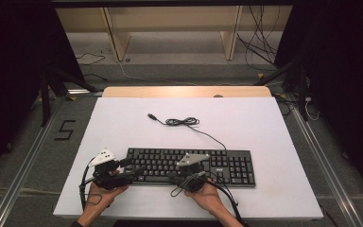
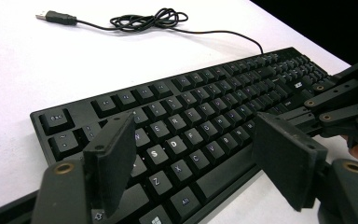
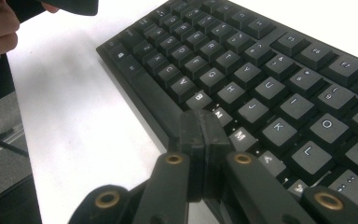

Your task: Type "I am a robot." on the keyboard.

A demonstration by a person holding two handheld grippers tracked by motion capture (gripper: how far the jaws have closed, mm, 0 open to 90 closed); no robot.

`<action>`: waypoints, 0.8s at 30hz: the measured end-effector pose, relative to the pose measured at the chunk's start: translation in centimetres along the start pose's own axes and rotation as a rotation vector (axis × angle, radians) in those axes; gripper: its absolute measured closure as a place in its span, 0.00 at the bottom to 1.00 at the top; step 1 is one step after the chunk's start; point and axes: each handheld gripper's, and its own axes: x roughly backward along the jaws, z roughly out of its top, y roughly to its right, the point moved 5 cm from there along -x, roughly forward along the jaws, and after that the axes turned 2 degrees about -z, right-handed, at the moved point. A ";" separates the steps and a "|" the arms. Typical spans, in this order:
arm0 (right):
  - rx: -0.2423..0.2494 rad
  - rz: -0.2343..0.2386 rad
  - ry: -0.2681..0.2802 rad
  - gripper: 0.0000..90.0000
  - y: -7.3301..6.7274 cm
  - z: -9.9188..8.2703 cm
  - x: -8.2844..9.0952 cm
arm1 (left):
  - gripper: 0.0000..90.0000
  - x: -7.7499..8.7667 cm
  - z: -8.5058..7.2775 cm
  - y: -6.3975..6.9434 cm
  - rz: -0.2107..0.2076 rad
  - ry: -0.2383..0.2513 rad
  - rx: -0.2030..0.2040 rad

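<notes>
High view: kbd (image 1: 191, 165) front edge hidden by claws.

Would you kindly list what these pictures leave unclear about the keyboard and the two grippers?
- Keyboard: high view, key legends too small to read; the grippers cover part of its near edge.
- Right gripper: right gripper view, shut jaws hide whether the tips touch a key or the space bar.
- Left gripper: left gripper view, open jaws cover the keys behind them.
- USB plug: left gripper view, too small for detail.

Black hand-held gripper (image 1: 134, 172), brass-coloured rivets, flat rectangular pads, grey three-cornered plate, trailing black cable
</notes>
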 end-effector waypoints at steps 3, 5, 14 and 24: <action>0.002 -0.001 0.000 1.00 0.0 0.0 0.0 | 0.33 0.0 0.0 0.0 0.001 -0.002 0.000; -0.001 -0.003 -0.003 1.00 0.0 0.0 0.0 | 0.33 -0.1 -0.1 0.0 0.000 -0.004 -0.003; -0.002 -0.007 -0.020 1.00 0.2 -0.3 -0.4 | 0.32 -0.1 -0.1 -0.2 0.004 -0.004 0.000; 0.014 -0.024 -0.030 1.00 0.2 -0.5 -0.6 | 0.31 -0.1 -0.1 -0.3 0.008 -0.004 0.007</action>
